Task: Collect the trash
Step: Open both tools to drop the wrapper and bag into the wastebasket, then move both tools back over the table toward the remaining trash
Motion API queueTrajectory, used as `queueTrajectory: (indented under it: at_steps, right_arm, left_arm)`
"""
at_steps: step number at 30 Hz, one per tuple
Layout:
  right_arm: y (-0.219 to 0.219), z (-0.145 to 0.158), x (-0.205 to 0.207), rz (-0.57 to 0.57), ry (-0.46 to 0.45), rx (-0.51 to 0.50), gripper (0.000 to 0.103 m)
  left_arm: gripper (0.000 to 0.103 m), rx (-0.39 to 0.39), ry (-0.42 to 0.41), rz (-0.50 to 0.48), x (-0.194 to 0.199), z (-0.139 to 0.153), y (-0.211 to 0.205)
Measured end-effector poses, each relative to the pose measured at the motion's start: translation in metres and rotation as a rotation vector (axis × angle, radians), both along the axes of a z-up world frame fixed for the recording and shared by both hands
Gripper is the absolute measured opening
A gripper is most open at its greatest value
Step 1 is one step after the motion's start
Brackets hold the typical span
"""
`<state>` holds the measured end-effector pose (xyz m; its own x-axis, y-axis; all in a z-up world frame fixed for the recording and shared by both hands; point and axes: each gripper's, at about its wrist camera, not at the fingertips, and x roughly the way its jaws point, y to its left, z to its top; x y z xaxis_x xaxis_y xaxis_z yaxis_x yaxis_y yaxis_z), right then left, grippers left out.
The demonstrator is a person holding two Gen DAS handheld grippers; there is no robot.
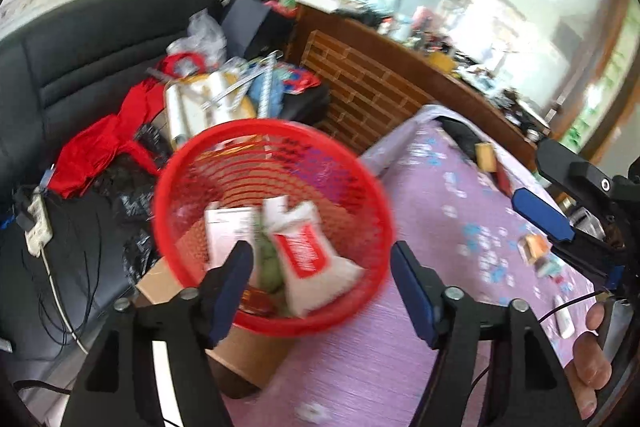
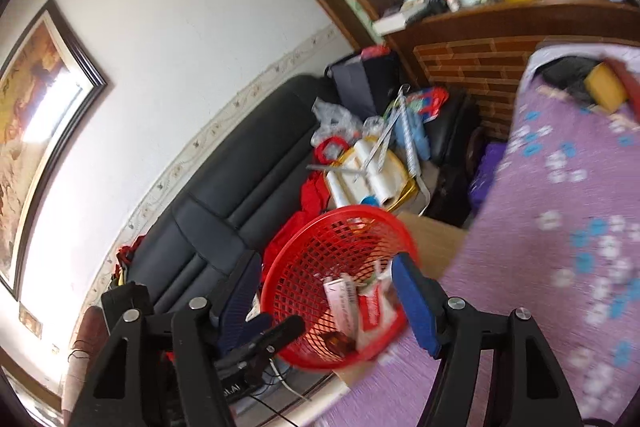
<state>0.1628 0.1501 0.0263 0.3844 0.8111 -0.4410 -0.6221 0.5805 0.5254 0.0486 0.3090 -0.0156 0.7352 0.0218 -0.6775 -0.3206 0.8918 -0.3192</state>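
A red mesh basket (image 1: 276,143) sits on a cardboard box at the left edge of the purple table. It holds trash: a white and red packet (image 1: 308,259), a white card (image 1: 228,231) and a green scrap (image 1: 270,263). My left gripper (image 1: 320,287) is open and empty, its fingers just in front of the basket. The right gripper (image 1: 560,223) shows at the right of the left wrist view. In the right wrist view the right gripper (image 2: 324,291) is open and empty above the basket (image 2: 316,247), with the packet (image 2: 372,311) visible inside.
A purple flowered tablecloth (image 1: 420,227) carries small scraps (image 1: 534,247) and a yellow box (image 1: 486,155). A black sofa (image 2: 224,187) piled with red cloth, plastic rolls and bags stands behind the basket. A brown brick-pattern counter (image 2: 480,67) stands beyond. A power strip (image 1: 36,223) lies at left.
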Motion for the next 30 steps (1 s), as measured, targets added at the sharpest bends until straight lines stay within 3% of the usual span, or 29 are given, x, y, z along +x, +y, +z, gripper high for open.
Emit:
queueTrajectory:
  at_steps: [9,16,25,26,28,30]
  right_arm:
    - [-0.157,0.042,-0.059,-0.224,-0.097,0.013,0.076]
    - [-0.265,0.058,-0.090,-0.413,-0.120,0.019,0.076]
    - [-0.356,0.051,-0.104,-0.580,-0.101,-0.016,0.077]
    - [-0.368,0.049,-0.106,-0.600,-0.100,-0.019,0.079]
    - [-0.381,0.047,-0.106,-0.626,-0.106,-0.023,0.092]
    - [-0.393,0.045,-0.106,-0.657,-0.113,-0.032,0.096]
  left_arm:
    - [0.074,0.009,-0.108,-0.239,-0.012,0.050,-0.130]
    - [0.074,0.089,-0.144,-0.381,-0.014,0.074,-0.225]
    - [0.075,0.129,-0.139,-0.430,-0.010,0.083,-0.298]
    - [0.075,0.136,-0.136,-0.422,-0.008,0.084,-0.304]
    - [0.075,0.153,-0.125,-0.423,-0.004,0.085,-0.312]
    - [0.075,0.180,-0.131,-0.433,0.001,0.087,-0.321]
